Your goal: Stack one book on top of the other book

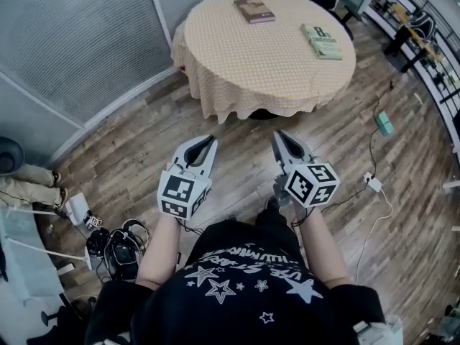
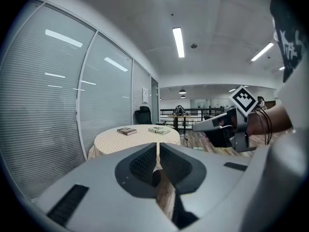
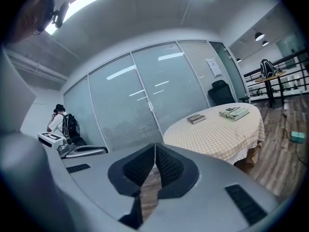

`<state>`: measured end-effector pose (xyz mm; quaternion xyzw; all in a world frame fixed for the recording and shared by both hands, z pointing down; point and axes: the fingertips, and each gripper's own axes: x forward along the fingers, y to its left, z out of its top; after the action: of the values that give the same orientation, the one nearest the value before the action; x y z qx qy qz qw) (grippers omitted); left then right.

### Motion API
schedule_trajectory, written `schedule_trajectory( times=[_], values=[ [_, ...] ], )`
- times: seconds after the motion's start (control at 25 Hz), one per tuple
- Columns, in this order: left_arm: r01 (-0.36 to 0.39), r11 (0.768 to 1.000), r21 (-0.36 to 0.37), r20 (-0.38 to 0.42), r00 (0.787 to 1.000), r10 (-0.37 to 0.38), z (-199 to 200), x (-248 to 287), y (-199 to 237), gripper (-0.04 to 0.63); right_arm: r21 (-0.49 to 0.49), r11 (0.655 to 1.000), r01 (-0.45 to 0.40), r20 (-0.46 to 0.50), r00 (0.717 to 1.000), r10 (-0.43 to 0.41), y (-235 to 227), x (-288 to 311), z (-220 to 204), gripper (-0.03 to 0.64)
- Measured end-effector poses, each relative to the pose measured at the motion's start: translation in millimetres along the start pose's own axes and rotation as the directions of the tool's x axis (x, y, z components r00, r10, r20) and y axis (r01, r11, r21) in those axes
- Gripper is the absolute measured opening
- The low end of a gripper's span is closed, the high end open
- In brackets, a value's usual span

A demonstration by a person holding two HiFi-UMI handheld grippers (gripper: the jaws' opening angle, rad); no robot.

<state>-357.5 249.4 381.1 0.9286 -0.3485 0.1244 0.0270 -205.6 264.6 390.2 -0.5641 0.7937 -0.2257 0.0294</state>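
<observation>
Two books, unstacked: brown book (image 1: 254, 10) and green book (image 1: 321, 41), apart on the table (image 1: 237, 70), well ahead of my jaws.
Left gripper (image 1: 211, 140), right gripper (image 1: 278, 134): jaws closed, empty, since nothing is within reach yet.

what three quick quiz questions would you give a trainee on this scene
1. Where do the brown book and the green book lie? A) on a sofa B) on the round table C) on a stool
2. True or false: one book is already stacked on the other.
3. Fill in: the jaws of the left gripper and the right gripper are both ____, with nothing between them.
Key: 1 B; 2 false; 3 shut.
</observation>
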Motion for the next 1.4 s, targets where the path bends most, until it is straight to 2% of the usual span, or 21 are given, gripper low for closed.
schedule_trajectory(
  times=[0.24, 0.44, 0.68, 0.88, 1.12, 1.4],
  values=[
    [0.006, 0.999, -0.044, 0.002, 1.0, -0.006, -11, 2, 1, 0.026, 0.031, 0.998, 0.055, 0.029, 0.998, -0.056, -18, -11, -1, 0.032],
    [-0.008, 0.997, -0.073, -0.028, 1.0, 0.006, -20, 24, 3, 0.026, 0.064, 0.998, -0.026, 0.083, 0.996, 0.02, -28, -4, 7, 0.034],
    [-0.062, 0.994, -0.088, -0.039, 0.997, 0.059, -5, 78, 17, 0.026, 0.059, 0.997, -0.051, 0.06, 0.997, 0.047, -73, 38, 30, 0.034],
    [-0.074, 0.996, -0.046, -0.058, 0.996, 0.071, 12, 132, 22, 0.026, 0.064, 0.994, -0.093, 0.047, 0.995, 0.09, -114, 63, 52, 0.034],
    [-0.101, 0.992, -0.071, -0.067, 0.993, 0.096, 29, 183, 19, 0.026, 0.099, 0.986, -0.132, 0.06, 0.99, 0.127, -157, 89, 81, 0.034],
    [-0.12, 0.991, -0.05, -0.043, 0.992, 0.118, 58, 239, 22, 0.026, 0.057, 0.981, -0.184, 0.051, 0.982, 0.181, -193, 103, 108, 0.034]
  ],
)
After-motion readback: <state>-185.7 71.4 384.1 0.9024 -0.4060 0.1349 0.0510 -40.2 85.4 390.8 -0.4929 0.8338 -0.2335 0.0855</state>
